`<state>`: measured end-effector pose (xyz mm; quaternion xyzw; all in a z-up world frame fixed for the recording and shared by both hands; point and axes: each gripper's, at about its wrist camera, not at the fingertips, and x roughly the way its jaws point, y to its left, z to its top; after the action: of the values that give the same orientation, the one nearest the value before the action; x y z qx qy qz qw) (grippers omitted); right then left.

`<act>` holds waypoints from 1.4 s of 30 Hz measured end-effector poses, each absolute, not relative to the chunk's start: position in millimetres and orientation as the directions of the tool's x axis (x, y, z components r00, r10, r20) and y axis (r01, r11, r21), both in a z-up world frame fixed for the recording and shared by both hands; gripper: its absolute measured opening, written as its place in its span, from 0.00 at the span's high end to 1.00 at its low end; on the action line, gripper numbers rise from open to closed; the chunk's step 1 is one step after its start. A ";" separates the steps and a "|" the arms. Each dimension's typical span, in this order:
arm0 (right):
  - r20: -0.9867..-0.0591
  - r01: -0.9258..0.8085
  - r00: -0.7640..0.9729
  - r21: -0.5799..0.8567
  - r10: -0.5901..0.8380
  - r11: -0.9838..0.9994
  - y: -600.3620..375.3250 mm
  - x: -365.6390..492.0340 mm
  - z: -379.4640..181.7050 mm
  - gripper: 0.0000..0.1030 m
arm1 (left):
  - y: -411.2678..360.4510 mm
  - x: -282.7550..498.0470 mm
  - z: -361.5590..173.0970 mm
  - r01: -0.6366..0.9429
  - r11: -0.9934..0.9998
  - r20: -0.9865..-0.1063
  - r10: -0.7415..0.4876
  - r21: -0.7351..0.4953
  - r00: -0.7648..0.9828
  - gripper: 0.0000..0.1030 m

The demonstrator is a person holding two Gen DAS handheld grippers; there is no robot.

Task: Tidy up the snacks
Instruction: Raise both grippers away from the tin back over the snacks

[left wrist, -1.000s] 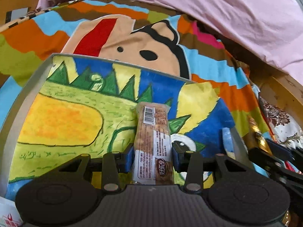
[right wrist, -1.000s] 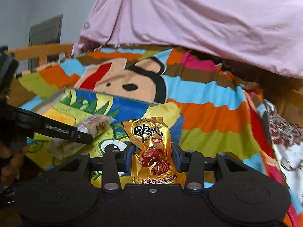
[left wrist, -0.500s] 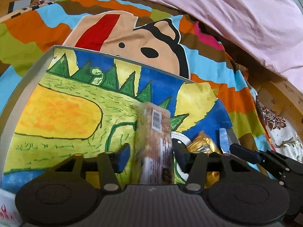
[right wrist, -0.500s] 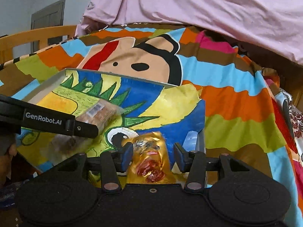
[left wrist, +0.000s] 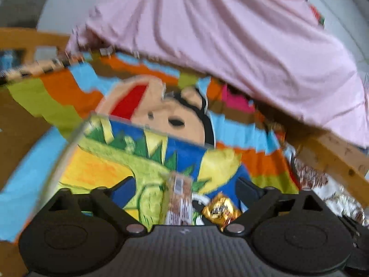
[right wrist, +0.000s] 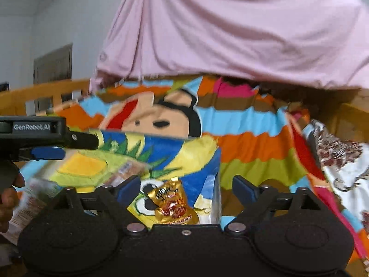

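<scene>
A brown snack bar (left wrist: 181, 198) and a gold snack packet (left wrist: 221, 210) lie side by side in a shallow box (left wrist: 66, 152) whose floor bears a painted green dinosaur. My left gripper (left wrist: 188, 187) hangs above the bar, jaws opening wide, pads touching nothing. The right wrist view shows my right gripper (right wrist: 186, 185) above the gold packet (right wrist: 171, 203), its jaws opening too and free of the packet. In that view the bar (right wrist: 124, 173) lies left of the packet, inside the box (right wrist: 218, 184). The left gripper (right wrist: 46, 136) reaches in from the left edge.
The box rests on a striped blanket with a cartoon monkey face (right wrist: 161, 115). A pink sheet (right wrist: 230, 34) hangs behind it. Wooden bed rails (left wrist: 334, 157) run along the sides. Patterned cloth (right wrist: 341, 161) lies at right. A hand (right wrist: 9, 196) and a white packet (right wrist: 25, 198) show at left.
Both grippers went from shut on their snacks to wide open; the bar and the gold packet now lie in the box. Both hands have drawn back and risen.
</scene>
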<state>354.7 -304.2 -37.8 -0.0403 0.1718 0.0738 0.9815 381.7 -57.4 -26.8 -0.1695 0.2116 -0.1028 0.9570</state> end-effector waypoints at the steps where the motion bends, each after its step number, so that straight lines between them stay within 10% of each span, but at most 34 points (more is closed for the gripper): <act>1: -0.334 -0.170 0.932 -0.059 0.141 0.984 -303.1 348.2 -33.2 0.08 | -55.2 372.1 -20.3 0.117 0.923 -0.348 -0.253 -0.366 0.903 0.02; 16: -0.182 -0.179 0.968 -0.005 0.175 0.984 -296.0 206.4 66.3 0.01 | -43.0 212.4 80.2 0.034 0.944 -0.222 -0.112 -0.329 0.969 0.00; 42: -0.315 -0.236 0.919 0.043 0.237 0.971 -274.0 88.2 15.1 0.01 | -9.2 92.9 24.4 -0.051 0.980 -0.439 -0.040 -0.194 0.898 0.00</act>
<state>88.2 -274.0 15.1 0.0023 0.1612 0.1207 0.9795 92.9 -9.2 24.4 -0.1010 0.2261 0.0029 0.9688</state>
